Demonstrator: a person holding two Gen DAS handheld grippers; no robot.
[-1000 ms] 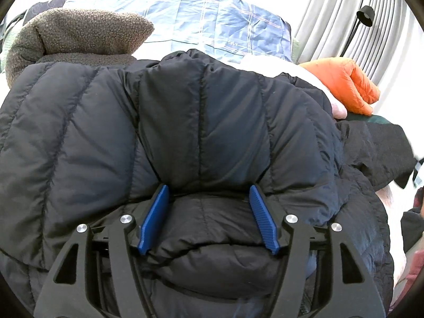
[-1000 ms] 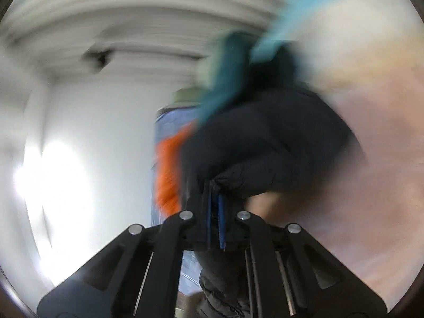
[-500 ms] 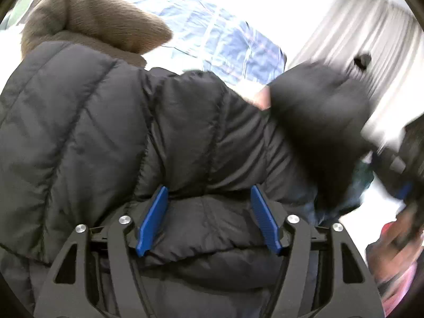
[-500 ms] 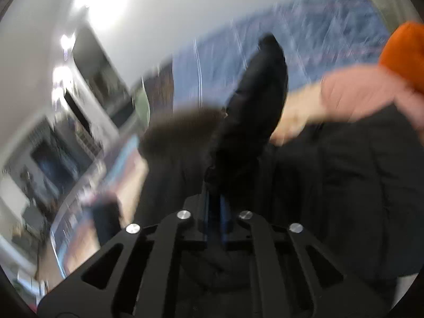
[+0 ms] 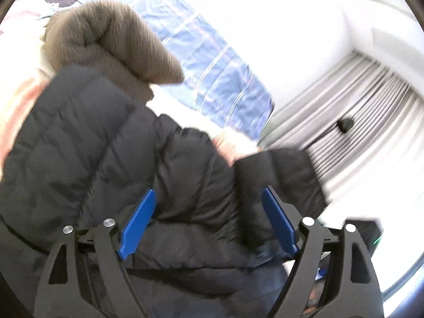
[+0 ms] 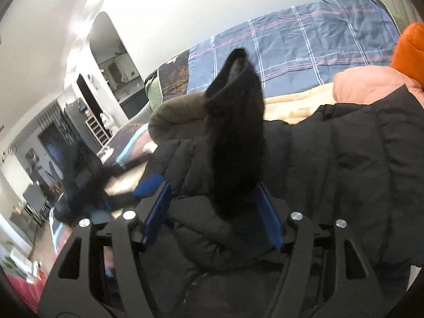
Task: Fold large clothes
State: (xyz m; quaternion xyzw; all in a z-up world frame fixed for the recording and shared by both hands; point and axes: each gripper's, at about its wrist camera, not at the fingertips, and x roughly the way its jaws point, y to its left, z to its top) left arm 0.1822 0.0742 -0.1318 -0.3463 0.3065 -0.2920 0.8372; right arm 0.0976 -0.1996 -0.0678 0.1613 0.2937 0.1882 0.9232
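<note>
Moved since a second ago: my right gripper (image 6: 213,212), then pinched tight on the sleeve (image 6: 235,122), has swung across over the jacket (image 6: 344,164), and its jaws are now opening, with the sleeve standing upright between the blue pads and leaning on the right one. My left gripper (image 5: 209,222) has rolled, so the scene tilts; its jaws are also opening, spread around a ridge of the jacket (image 5: 100,145) rather than biting it.

Left view, item: black quilted puffer jacket, on the bed, filling the lower frame. Brown fur collar (image 5: 106,39) at upper left. Blue plaid quilt (image 5: 212,79) behind it. A folded black part at right is blurred. Grey curtain (image 5: 357,111) at far right.

Right view, item: room at far left, dim and smeared. A dark blurred shape beside the left pad; I cannot tell what it is. Collar (image 6: 177,114) behind the sleeve. Plaid quilt (image 6: 318,45), a pink garment (image 6: 365,82) and an orange one (image 6: 410,50), cut off by the edge.
</note>
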